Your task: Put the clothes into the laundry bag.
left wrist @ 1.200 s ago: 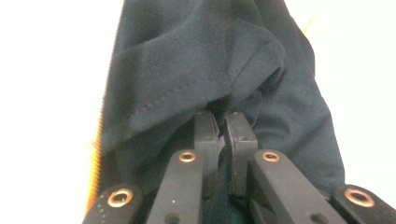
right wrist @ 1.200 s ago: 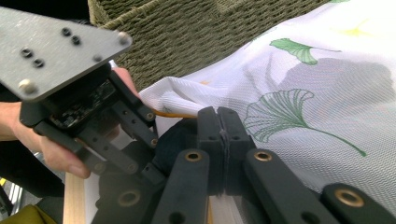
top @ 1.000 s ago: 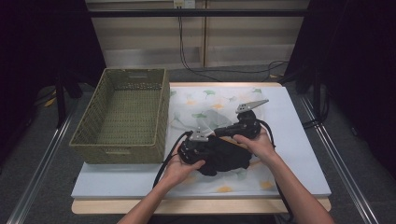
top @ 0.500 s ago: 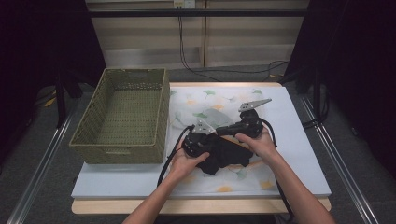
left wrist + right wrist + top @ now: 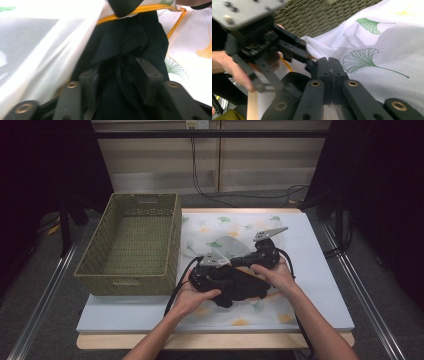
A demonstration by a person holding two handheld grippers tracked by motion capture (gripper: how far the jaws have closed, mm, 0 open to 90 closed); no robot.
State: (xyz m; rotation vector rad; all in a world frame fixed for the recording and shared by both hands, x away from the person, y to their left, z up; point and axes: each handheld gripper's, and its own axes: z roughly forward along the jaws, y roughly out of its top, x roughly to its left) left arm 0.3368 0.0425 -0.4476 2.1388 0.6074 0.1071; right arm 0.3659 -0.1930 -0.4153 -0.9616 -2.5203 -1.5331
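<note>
Black cloth (image 5: 125, 50) sits bunched between your left gripper (image 5: 117, 77), whose jaws have just been opening and now stand partly apart with the fabric loose between the pads. Your right gripper (image 5: 331, 75) is pinched shut on the white mesh bag (image 5: 372, 55), near its yellow zipper (image 5: 130, 13). The cloth lies at the bag's mouth, near the middle of the table (image 5: 320, 285), right of the basket (image 5: 135, 245).

To stuff it well, keep the right pinch firm so the mouth stays lifted, and push the cloth deeper with the left before pulling away. Watch that loose folds don't snag the zipper.

Count: one cloth, one bag with ginkgo leaves (image 5: 362, 58) printed on it, one woven basket, two grippers.
</note>
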